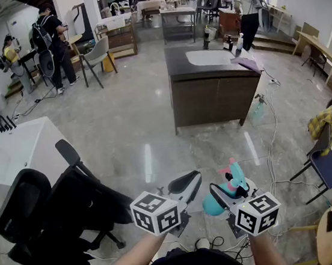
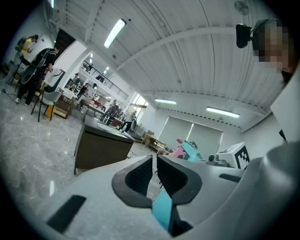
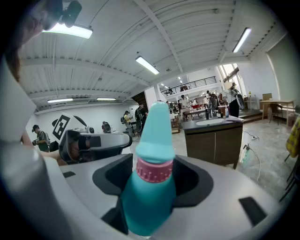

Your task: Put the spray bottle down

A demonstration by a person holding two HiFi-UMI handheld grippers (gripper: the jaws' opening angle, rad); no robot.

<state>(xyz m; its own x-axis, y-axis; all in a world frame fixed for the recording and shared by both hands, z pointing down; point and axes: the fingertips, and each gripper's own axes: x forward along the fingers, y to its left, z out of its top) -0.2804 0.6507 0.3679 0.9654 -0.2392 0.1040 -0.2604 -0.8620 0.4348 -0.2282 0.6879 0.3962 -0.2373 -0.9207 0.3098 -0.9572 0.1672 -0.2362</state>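
My right gripper (image 3: pixel 152 180) clamps the spray bottle (image 3: pixel 151 140) in mid-air. My left gripper (image 2: pixel 154 171) is closed and empty. Set-down remains; the worktop (image 3: pixel 211 125) stands well ahead.

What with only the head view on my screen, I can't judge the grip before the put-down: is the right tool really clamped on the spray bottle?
Observer: Yes. In the right gripper view, the right tool has a jaw against each side of the teal spray bottle, level with its pink collar.
Operator: Is the left tool helping to hold it?
Observer: No. The left gripper view shows the left tool with its jaws almost together, only a thin slit between them. The bottle is off to one side, clear of that tool.
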